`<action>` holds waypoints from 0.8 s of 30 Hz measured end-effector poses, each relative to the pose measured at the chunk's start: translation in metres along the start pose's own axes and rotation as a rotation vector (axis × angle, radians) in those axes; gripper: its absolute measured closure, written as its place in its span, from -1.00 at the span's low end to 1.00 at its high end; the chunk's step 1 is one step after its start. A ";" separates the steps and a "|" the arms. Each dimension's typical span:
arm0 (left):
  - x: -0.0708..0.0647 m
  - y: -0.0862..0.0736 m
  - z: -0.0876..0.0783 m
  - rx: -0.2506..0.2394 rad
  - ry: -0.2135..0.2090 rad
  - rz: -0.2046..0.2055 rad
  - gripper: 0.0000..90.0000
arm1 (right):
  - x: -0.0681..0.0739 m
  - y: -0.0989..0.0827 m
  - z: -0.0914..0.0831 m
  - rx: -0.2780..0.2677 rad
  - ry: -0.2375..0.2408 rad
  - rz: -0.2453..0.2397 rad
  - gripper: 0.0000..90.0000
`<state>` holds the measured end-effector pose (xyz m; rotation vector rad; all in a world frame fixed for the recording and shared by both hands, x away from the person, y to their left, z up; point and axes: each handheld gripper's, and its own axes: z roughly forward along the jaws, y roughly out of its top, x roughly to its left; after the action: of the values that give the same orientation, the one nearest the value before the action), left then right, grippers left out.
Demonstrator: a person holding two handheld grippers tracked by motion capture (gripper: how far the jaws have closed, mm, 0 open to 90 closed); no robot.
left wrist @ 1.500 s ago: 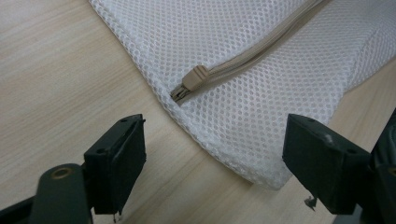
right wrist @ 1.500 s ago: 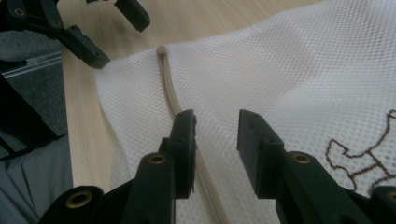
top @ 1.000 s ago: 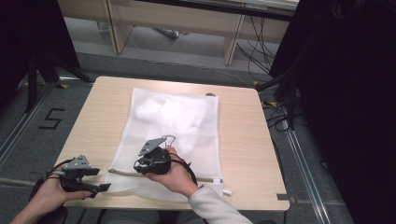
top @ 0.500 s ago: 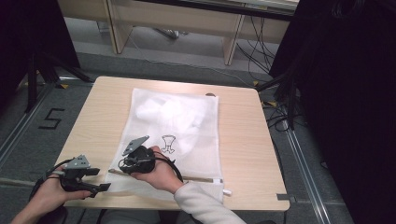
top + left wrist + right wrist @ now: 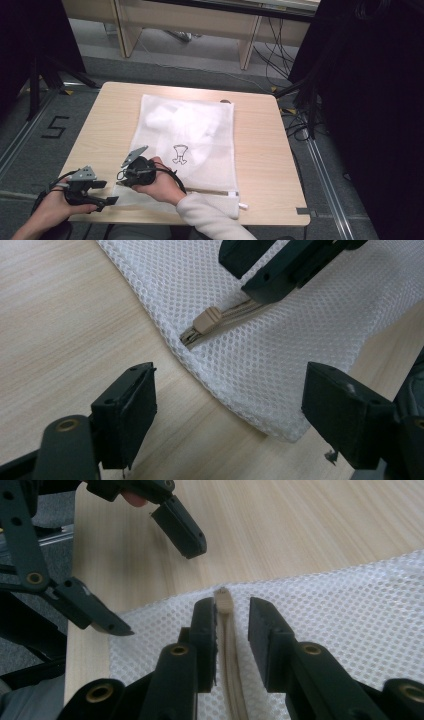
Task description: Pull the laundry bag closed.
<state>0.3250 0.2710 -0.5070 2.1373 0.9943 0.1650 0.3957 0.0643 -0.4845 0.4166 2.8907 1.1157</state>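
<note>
A white mesh bag [image 5: 200,125] lies flat on the wooden table [image 5: 260,150], with white cloth bearing a small dark print [image 5: 179,154] inside. Its tan zipper runs along the near edge. My right gripper [image 5: 232,625] straddles the zipper pull [image 5: 223,600] at the bag's near left corner. Its jaws have just been closing; one pad is against the pull, the other stands a little off, so it is open. My left gripper [image 5: 235,410] sits wide open just left of that corner, facing the pull [image 5: 207,320] and holding nothing.
Bare tabletop [image 5: 300,525] stretches beyond the bag's corner, and the table's near edge lies just behind my left gripper [image 5: 106,192]. Table legs and cables [image 5: 295,120] stand on the floor at the far side and to the right.
My right hand has slid left along the bag's near edge, from the middle of the zipper to its left end. My left hand has stayed put.
</note>
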 end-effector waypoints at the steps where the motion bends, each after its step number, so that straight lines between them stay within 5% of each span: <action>1: 0.000 0.000 0.000 0.000 0.000 0.000 -0.53 | 0.000 0.000 0.000 0.000 0.000 0.000 0.64; 15: -0.001 0.000 0.001 -0.010 -0.006 -0.016 -0.53 | -0.002 0.006 0.022 0.032 0.009 0.014 0.60; 17: 0.000 0.000 0.000 0.005 -0.004 0.000 -0.53 | 0.000 0.006 0.026 0.044 0.020 0.045 0.65; 22: 0.000 0.000 0.000 0.004 -0.004 -0.005 -0.53 | -0.002 0.006 0.028 0.046 0.021 0.035 0.78; 23: -0.001 0.000 0.001 -0.012 0.007 -0.025 -0.51 | -0.001 0.006 0.027 0.052 0.022 0.065 0.79; 24: 0.000 0.001 0.000 -0.021 -0.001 -0.045 -0.49 | -0.003 0.007 0.026 0.048 0.022 0.036 0.81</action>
<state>0.3252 0.2703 -0.5065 2.0947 1.0347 0.1522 0.4031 0.0857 -0.4994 0.4625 2.9455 1.0640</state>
